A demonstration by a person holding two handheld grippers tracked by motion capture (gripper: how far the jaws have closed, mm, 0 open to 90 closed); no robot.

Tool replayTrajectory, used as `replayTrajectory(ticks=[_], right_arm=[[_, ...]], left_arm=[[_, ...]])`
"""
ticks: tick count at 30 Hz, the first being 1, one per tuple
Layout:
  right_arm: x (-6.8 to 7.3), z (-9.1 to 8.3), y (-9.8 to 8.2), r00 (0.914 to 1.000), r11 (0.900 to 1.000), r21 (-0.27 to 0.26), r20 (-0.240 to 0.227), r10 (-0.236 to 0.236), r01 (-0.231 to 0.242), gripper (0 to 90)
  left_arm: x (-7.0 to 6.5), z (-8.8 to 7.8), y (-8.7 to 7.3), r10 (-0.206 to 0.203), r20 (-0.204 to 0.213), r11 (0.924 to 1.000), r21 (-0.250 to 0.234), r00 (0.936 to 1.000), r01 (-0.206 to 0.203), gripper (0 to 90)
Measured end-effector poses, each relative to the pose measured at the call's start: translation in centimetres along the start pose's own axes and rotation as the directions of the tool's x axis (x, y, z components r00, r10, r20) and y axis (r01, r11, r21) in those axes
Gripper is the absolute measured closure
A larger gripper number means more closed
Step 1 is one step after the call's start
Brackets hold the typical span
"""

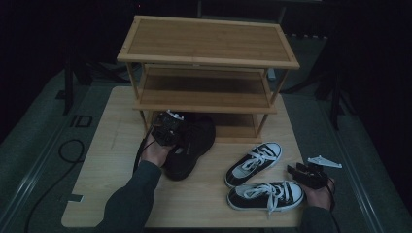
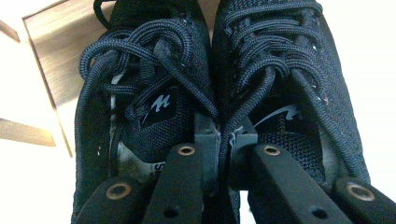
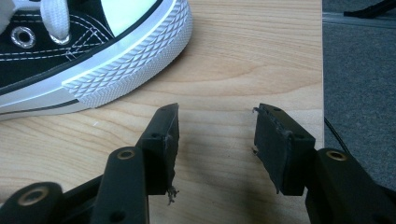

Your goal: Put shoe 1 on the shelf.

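Observation:
A pair of black mesh sneakers point(image 1: 194, 145) lies side by side in front of the lowest tier of a three-tier bamboo shoe rack point(image 1: 209, 60). My left gripper point(image 1: 167, 130) is shut on them. In the left gripper view my left gripper point(image 2: 224, 135) pinches the two inner collars together, between the left shoe point(image 2: 140, 88) and the right shoe point(image 2: 285, 70). My right gripper point(image 1: 297, 172) stands open low over the table at the right, next to the toe of a black-and-white canvas sneaker point(image 1: 266, 194). Nothing is between its fingers point(image 3: 163, 135) there, and the sneaker's rubber toe point(image 3: 126, 51) lies just ahead.
A second black-and-white sneaker point(image 1: 253, 162) lies angled just behind the first. The rack stands at the back of the wooden table point(image 1: 111, 165). The table's right edge point(image 3: 320, 70) is close to my right gripper. A cable point(image 1: 70, 150) loops on the grey floor at the left.

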State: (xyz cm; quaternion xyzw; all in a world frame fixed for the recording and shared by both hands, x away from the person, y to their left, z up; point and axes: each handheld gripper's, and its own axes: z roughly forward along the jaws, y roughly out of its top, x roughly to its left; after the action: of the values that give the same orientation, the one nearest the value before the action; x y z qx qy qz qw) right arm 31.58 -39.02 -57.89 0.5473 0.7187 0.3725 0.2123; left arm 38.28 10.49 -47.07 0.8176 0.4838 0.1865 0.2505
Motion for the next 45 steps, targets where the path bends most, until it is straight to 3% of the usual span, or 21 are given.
replayTrajectory(ticks=[12, 20, 26, 30, 33, 36, 38, 41, 45], right_arm=[[0.0, 0.0, 0.0, 1.0, 1.0, -0.001, -0.001, 0.001, -0.001, 49.4], [0.0, 0.0, 0.0, 1.0, 1.0, -0.003, -0.002, 0.0, 0.0, 49.3], [0.0, 0.0, 0.0, 1.0, 1.0, -0.003, -0.002, 0.002, -0.002, 49.3], [0.0, 0.0, 0.0, 1.0, 1.0, -0.002, -0.002, 0.001, -0.001, 49.3], [0.0, 0.0, 0.0, 1.0, 1.0, -0.002, -0.001, 0.001, -0.001, 49.4], [0.0, 0.0, 0.0, 1.0, 1.0, -0.002, 0.0, 0.001, -0.001, 49.5], [0.0, 0.0, 0.0, 1.0, 1.0, -0.002, 0.0, 0.001, -0.001, 49.4], [0.0, 0.0, 0.0, 1.0, 1.0, -0.002, 0.0, 0.0, 0.0, 49.4], [0.0, 0.0, 0.0, 1.0, 1.0, -0.002, -0.001, 0.0, 0.0, 49.4]], left_arm=[[-0.6, 1.0, 0.9, -0.037, -0.059, 0.9993, -0.012, 0.9976, 0.036, 85.8], [-1.1, 1.7, 1.6, -0.092, -0.107, 0.9956, -0.027, 0.99, 0.089, 85.7], [-1.7, 2.5, 2.4, -0.11, -0.158, 0.9938, -0.034, 0.9813, 0.106, 85.7], [-2.3, 2.9, 2.7, -0.142, -0.192, 0.9897, -0.044, 0.971, 0.136, 85.7], [-2.8, 3.1, 3.0, -0.168, -0.227, 0.9855, -0.064, 0.9592, 0.157, 85.4], [-3.3, 3.5, 3.2, -0.165, -0.25, 0.9853, -0.085, 0.9541, 0.148, 84.4], [-3.6, 3.7, 3.4, -0.16, -0.259, 0.9858, -0.091, 0.9525, 0.141, 84.2], [-3.9, 3.9, 3.6, -0.137, -0.261, 0.9883, -0.1, 0.9555, 0.115, 84.3], [-4.0, 4.1, 3.9, -0.139, -0.238, 0.987, -0.112, 0.9611, 0.115, 84.7]])
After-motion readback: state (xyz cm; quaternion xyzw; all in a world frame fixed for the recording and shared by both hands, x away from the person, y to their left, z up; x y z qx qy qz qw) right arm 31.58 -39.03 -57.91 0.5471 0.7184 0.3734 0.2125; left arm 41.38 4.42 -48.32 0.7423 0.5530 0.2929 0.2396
